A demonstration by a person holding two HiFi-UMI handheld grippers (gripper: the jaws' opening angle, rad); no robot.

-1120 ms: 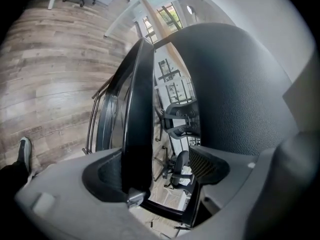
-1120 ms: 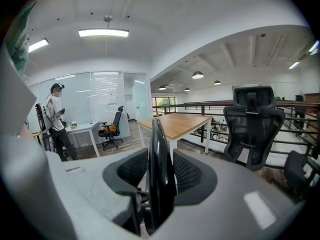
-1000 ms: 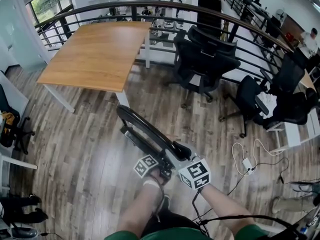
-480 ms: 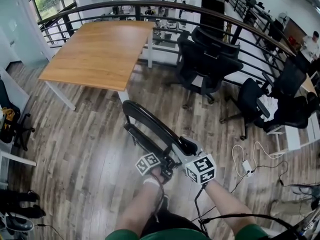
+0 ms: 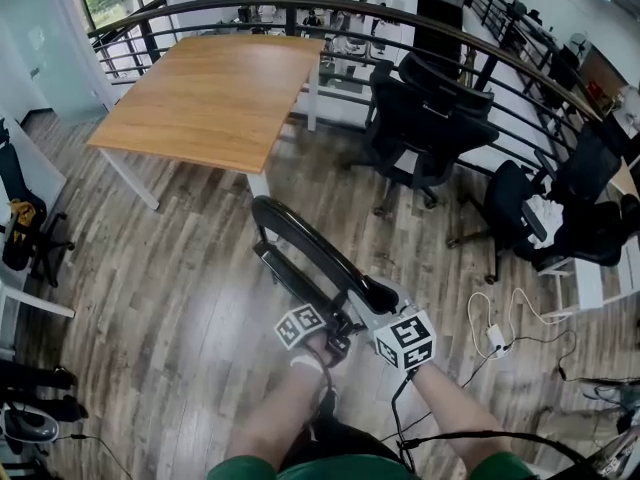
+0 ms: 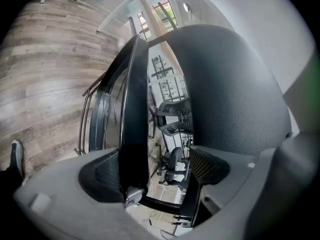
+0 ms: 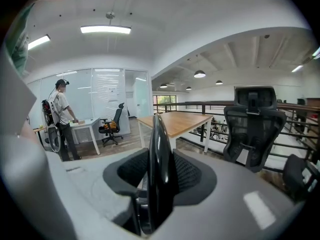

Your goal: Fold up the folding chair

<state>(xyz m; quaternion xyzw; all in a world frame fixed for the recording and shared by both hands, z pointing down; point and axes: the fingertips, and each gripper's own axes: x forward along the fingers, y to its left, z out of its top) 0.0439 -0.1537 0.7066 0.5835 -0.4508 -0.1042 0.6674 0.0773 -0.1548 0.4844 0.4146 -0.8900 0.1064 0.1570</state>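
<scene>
The black folding chair [image 5: 305,253] is folded flat and slants up from the wooden floor, its rounded top end away from me. My left gripper [image 5: 332,338] holds its near end from the left. In the left gripper view, this gripper [image 6: 155,176] has a frame tube [image 6: 134,134] against its left pad and the textured seat panel [image 6: 225,94] by its right pad. My right gripper [image 5: 378,306] holds the near end from the right. In the right gripper view, this gripper [image 7: 160,179] is shut on the chair's thin glossy edge [image 7: 159,159], with pads close on both sides.
A wooden table [image 5: 210,93] stands beyond the chair. Black office chairs [image 5: 430,118] and a curved railing [image 5: 330,13] lie to the right and behind. A white power strip with cables [image 5: 495,336] lies on the floor at right. A person [image 7: 61,116] stands at a desk.
The head view has drifted slightly. The folded chair and both grippers keep the same hold and place.
</scene>
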